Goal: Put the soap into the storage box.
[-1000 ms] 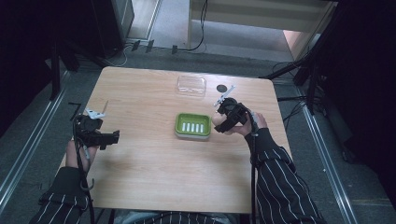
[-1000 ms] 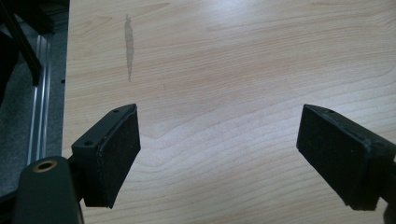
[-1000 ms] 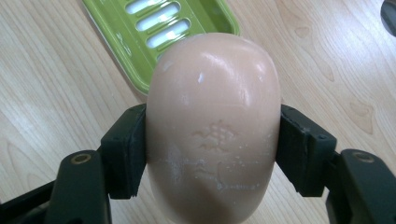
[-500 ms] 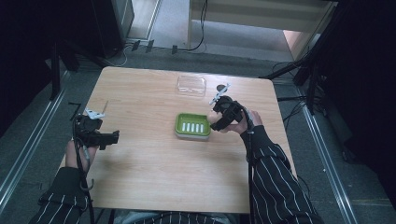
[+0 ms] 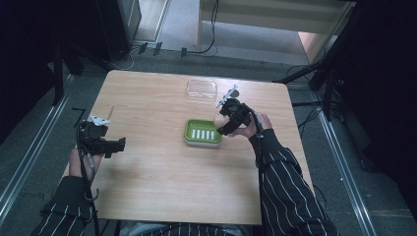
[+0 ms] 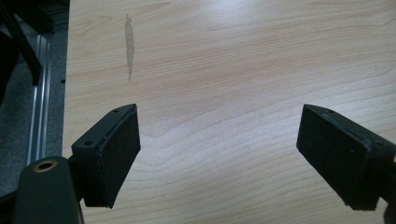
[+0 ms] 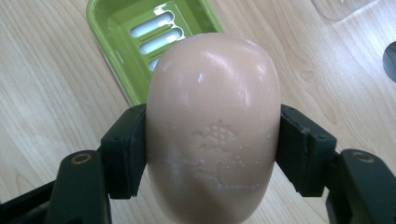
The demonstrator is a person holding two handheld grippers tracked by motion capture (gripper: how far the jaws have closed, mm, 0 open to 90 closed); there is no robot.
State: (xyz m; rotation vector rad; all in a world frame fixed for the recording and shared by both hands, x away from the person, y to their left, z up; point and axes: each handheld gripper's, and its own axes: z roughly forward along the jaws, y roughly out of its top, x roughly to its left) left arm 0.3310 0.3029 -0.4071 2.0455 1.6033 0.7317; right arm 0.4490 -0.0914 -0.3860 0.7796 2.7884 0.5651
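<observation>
Pink soap bar point(image 7: 212, 126) is clamped between the right gripper point(image 7: 212, 154) jaws, beside a green slotted dish point(image 5: 203, 132). Left gripper point(image 6: 219, 154) is held wide open over bare table point(image 6: 224, 70). A clear container point(image 5: 201, 88), possibly a lid, is seen beyond.

Left tool point(image 5: 117, 145) low at the table's left edge, jaws wide apart, right tool point(image 5: 223, 127) extended forward, clamped shut

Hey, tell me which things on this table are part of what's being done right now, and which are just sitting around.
In use:
- bar of soap, clamped in the right gripper
- green soap dish, empty, beside that gripper

Lying about:
- clear plastic lid at the table's far edge
- left gripper, open over bare wood
</observation>
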